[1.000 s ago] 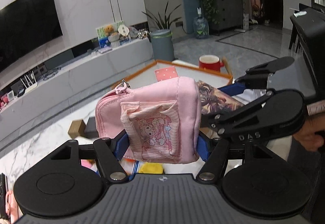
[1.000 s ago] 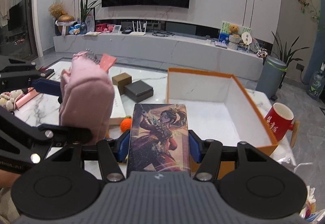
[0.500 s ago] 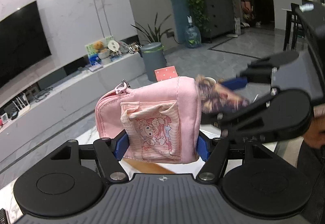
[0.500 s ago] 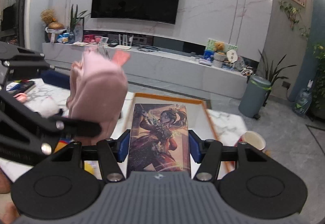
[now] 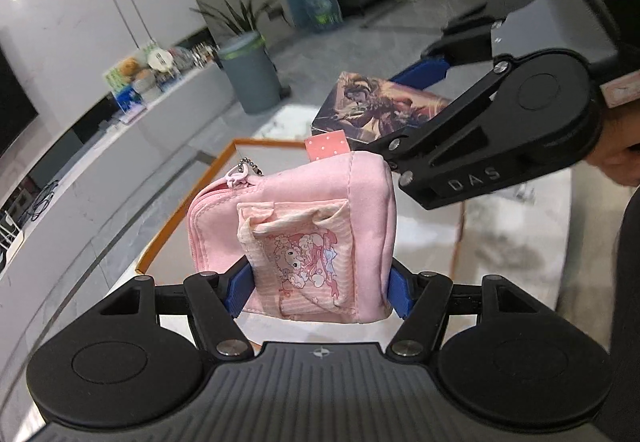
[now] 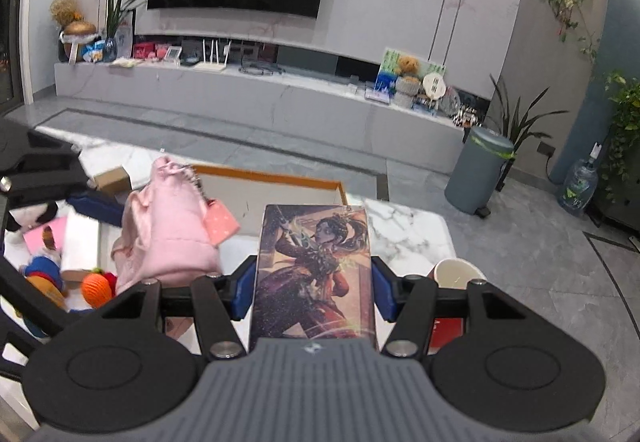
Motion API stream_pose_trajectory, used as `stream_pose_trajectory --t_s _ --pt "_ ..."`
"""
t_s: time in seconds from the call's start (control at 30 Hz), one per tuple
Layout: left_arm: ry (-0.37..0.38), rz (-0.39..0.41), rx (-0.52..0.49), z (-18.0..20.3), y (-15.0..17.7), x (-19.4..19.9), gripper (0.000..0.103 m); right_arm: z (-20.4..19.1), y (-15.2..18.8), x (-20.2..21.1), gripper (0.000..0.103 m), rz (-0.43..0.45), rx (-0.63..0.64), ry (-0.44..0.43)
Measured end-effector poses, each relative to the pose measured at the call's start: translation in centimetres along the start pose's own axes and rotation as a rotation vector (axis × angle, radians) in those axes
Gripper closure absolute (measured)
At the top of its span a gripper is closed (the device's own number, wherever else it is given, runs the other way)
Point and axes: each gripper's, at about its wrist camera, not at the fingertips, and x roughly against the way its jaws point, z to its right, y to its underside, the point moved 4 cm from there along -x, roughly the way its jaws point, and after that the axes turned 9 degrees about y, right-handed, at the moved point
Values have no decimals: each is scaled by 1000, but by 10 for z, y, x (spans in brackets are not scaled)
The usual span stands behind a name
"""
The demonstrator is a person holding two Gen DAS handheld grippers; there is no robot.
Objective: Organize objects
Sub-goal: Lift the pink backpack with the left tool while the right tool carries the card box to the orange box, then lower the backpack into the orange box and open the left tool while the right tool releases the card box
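My left gripper (image 5: 318,292) is shut on a pink cartoon pouch (image 5: 296,238) with a zip chain and a dotted pink tag, held above the orange-rimmed white box (image 5: 180,209). My right gripper (image 6: 314,292) is shut on a flat illustrated box (image 6: 316,274) showing a warrior figure. In the left wrist view the illustrated box (image 5: 380,105) is held beyond and to the right of the pouch. In the right wrist view the pouch (image 6: 168,238) hangs left of the illustrated box, over the orange-rimmed box (image 6: 280,177).
On the marble table to the left lie a white box (image 6: 80,246), a small brown carton (image 6: 114,179), an orange ball (image 6: 96,290) and soft toys (image 6: 40,270). A red mug (image 6: 456,278) stands at the right. A grey bin (image 6: 478,169) stands on the floor beyond.
Both grippers have tipped downward over the orange-rimmed box, each keeping its hold. The table and box are back in view below them.
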Motion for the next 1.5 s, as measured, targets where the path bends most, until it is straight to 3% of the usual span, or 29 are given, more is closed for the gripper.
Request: stream_pose_trajectory --t_s 0.43,0.67,1.1,1.5 --pt "93 -283 -204 -12 12 -59 26 -14 21 -75 43 -146 65 -33" --pt "157 -395 -253 -8 24 -84 26 -29 40 -95 43 -233 154 -65" --pt "217 -492 -255 -6 42 -107 27 -45 59 -117 43 -378 244 -109" --pt "243 -529 -241 -5 52 -114 26 -46 63 -126 43 -475 226 -140"
